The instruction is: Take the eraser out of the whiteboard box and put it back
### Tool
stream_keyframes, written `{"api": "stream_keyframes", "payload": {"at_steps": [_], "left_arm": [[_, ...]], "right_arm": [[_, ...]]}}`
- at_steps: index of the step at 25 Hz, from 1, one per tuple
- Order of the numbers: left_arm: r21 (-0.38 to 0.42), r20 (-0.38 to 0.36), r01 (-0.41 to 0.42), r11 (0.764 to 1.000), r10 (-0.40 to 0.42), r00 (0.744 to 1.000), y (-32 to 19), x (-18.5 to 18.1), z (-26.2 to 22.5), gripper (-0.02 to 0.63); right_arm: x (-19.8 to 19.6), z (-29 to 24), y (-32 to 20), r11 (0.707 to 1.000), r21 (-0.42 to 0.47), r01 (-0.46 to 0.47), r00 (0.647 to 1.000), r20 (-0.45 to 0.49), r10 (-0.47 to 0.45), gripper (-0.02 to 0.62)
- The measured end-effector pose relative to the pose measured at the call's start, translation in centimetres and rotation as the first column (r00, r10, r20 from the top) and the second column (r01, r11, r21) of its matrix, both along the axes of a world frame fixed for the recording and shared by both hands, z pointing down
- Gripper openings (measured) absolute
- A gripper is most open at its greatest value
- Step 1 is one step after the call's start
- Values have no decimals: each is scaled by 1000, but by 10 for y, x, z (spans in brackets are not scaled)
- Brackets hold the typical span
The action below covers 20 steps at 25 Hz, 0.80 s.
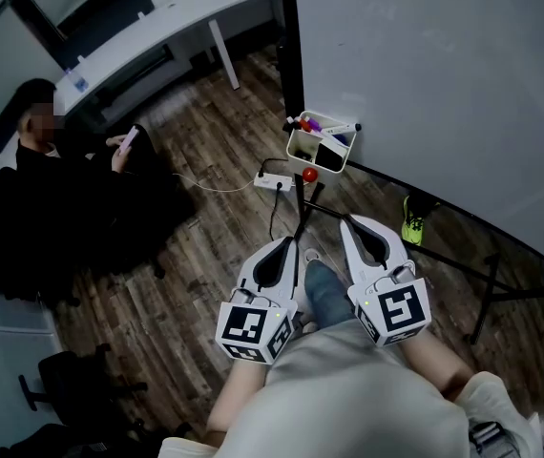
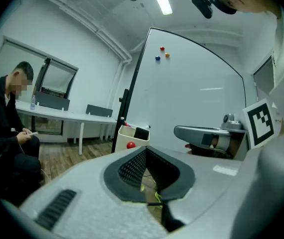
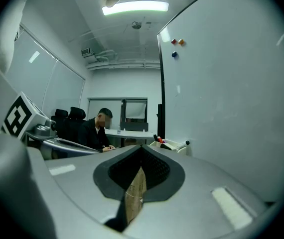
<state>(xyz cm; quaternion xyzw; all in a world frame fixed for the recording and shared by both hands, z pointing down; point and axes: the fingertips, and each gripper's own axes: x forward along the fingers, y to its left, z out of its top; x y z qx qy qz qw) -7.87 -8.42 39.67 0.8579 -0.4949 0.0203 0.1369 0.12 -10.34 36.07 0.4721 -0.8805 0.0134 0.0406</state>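
Eraser [image 1: 331, 155], black, standing in the white box [image 1: 298, 149] at the whiteboard [image 1: 444, 65] corner, well ahead of my claws, left claw [image 1: 295, 242] closed on nothing, right claw [image 1: 345, 220] likewise closed, side by side.

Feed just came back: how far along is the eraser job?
Done: nothing shows as done; the dark eraser lies in the whiteboard box, though one moment cannot rule out a finished round trip. In hand: nothing; left gripper and right gripper are shut, empty, well short of the box. Left, probably: reach, lift it out, put it back.
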Motion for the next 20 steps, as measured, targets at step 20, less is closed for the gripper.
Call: {"api": "stream_keyframes", "payload": {"at_steps": [20], "left_arm": [[-4, -13, 1, 1000, -1, 1000, 28, 9, 7, 0]], "right_arm": [[-5, 22, 36, 997, -66, 45, 999, -8, -46, 5]]}}
